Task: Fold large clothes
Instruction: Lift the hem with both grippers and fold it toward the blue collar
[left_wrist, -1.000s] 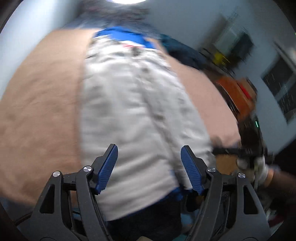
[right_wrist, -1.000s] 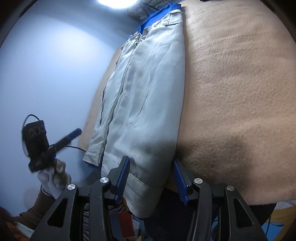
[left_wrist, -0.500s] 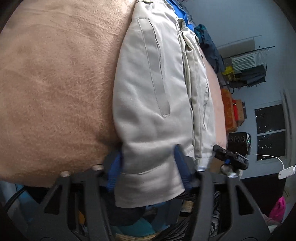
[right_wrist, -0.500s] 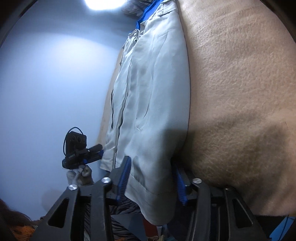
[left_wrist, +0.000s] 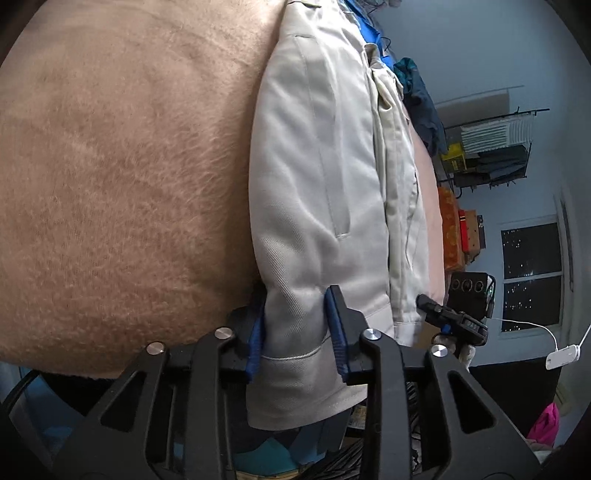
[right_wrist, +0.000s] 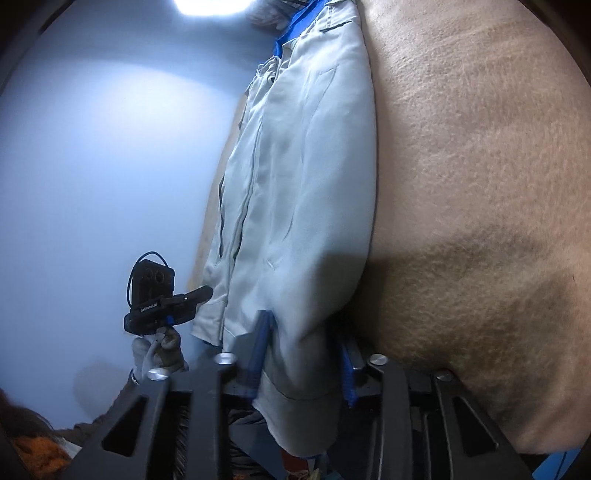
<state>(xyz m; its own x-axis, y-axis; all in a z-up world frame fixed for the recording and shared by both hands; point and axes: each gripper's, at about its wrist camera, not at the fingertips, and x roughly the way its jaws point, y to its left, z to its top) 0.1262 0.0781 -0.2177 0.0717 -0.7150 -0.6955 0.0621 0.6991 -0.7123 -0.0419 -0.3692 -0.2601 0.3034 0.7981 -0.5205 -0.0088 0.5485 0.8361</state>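
Now your left hand-held gripper (left_wrist: 297, 328) and right hand-held gripper (right_wrist: 304, 354) had just closed onto the jacket (left_wrist: 317, 177) hem corners before them, ready for lifting.

The far end of the pale jacket (left_wrist: 317, 177) ran off the top edge of the left wrist frame, and its near hem hid the inner faces of the blue pads (left_wrist: 338, 332) at lower centre. In the right wrist frame the left pad (right_wrist: 260, 347) was blurred. The tan blanket (right_wrist: 480, 184) was cut off at right. Shelf clutter (left_wrist: 491, 147) at upper right was too small to identify.
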